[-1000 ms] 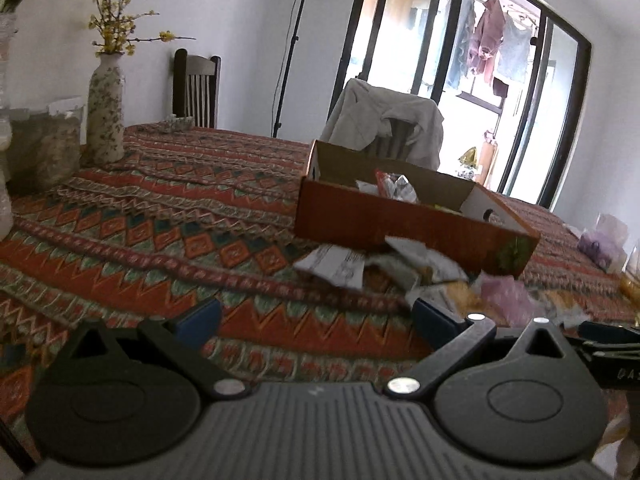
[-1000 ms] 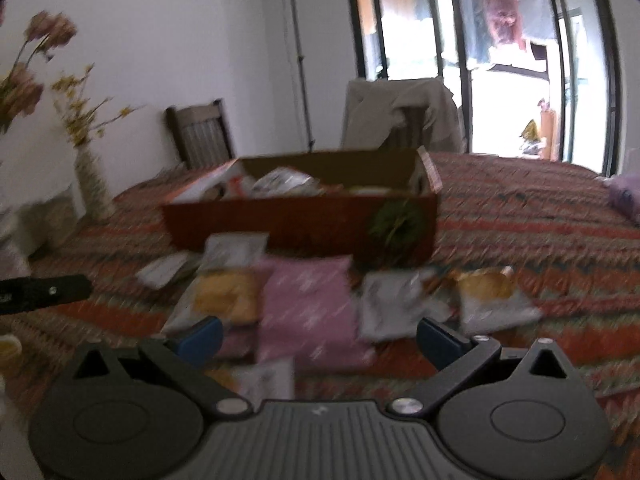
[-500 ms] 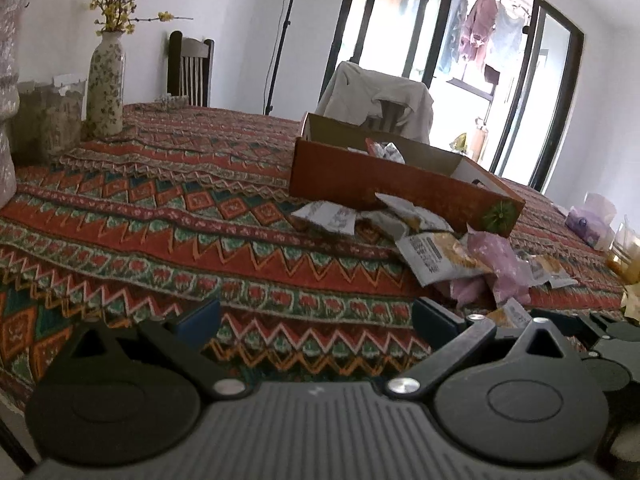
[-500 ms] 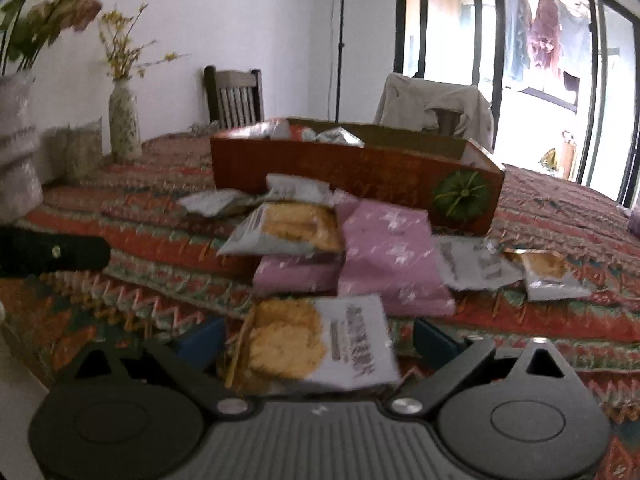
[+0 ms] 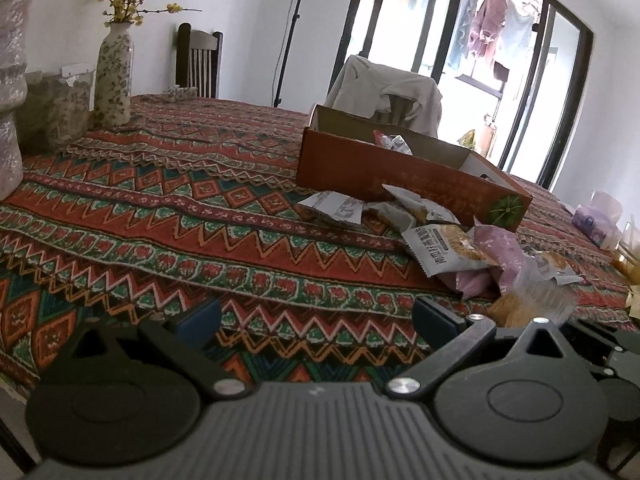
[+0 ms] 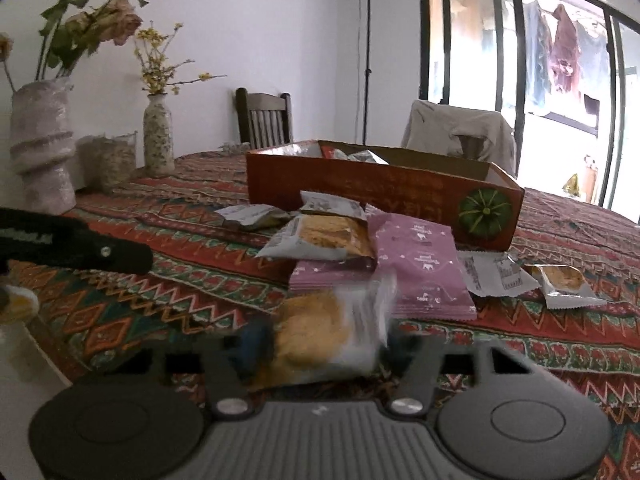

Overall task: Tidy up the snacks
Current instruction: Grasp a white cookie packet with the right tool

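An orange cardboard box (image 6: pixel 360 188) with a few packets inside stands on the patterned tablecloth (image 5: pixel 200 216). Loose snack packets lie in front of it: pink pouches (image 6: pixel 420 272), a cracker packet (image 6: pixel 320 236) and white wrappers (image 6: pixel 496 272). My right gripper (image 6: pixel 330 344) is closing its jaws on a cracker packet (image 6: pixel 316 332) near the table's front edge. The packet is squeezed and blurred between the pads. My left gripper (image 5: pixel 316 316) stands open over bare cloth to the left of the pile, with nothing between its fingers. The box (image 5: pixel 400 176) lies ahead of it to the right.
Two flower vases (image 6: pixel 40 148) (image 6: pixel 159 136) and a glass jar (image 6: pixel 116 160) stand at the table's left end. A wooden chair (image 6: pixel 264 120) and a chair draped with cloth (image 6: pixel 460 132) sit behind the table. A purple bag (image 5: pixel 596 220) rests at the far right.
The right jaws have gone from wide open to closed on the cracker packet that lay between them, crumpling it. The left gripper dropped slightly a second ago and has since stayed still.
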Motion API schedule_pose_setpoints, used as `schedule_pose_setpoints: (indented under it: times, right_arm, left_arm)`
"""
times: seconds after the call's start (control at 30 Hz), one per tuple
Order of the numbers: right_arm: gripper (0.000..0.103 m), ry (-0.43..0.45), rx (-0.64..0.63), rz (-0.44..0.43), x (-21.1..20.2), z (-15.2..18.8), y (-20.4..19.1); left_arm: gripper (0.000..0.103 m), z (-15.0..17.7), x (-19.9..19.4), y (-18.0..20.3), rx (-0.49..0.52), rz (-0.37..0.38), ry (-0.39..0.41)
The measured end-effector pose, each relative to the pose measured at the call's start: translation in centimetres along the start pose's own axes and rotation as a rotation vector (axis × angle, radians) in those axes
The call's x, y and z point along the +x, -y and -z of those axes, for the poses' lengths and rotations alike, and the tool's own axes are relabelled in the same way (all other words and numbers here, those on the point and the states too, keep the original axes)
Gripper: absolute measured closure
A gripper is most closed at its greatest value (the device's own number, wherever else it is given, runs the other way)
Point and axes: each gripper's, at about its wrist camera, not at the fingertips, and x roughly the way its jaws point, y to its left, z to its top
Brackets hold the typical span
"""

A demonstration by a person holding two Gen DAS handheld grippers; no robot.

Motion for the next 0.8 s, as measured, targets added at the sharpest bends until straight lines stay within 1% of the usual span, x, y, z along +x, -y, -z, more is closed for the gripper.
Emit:
schedule_pose_setpoints:
  times: [0.03,0.2,0.33,0.6,0.8]
  right_arm:
    - [0.082,0.004,-0.002,0.0,-0.1,0.0,0.0]
    - [0.082,0.031,0.012,-0.008,-0.7,0.1,0.4]
    - [0.082,0.071,0.012,0.007,-1.4,-0.1,0.9]
    - [0.082,0.101,0.043,0.063,-1.7,-0.4,2.9]
    - [0.082,0.125,0.07,0.122,-1.6,-0.5,5.0]
  left_arm:
    - [0.0,0.0,0.0,0.1,0.001,0.0,0.0]
    - [0.0,0.0,0.0,0.7,0.016,-0.001,-0.004]
    - [0.0,0.0,0.2,1.1,0.022,-0.002,-0.011]
    - [0.0,-0.5,1.1,2.4,0.033,0.012,-0.029]
    - [0.0,-1.7,2.3,4.1,0.028,0.049,-0.035]
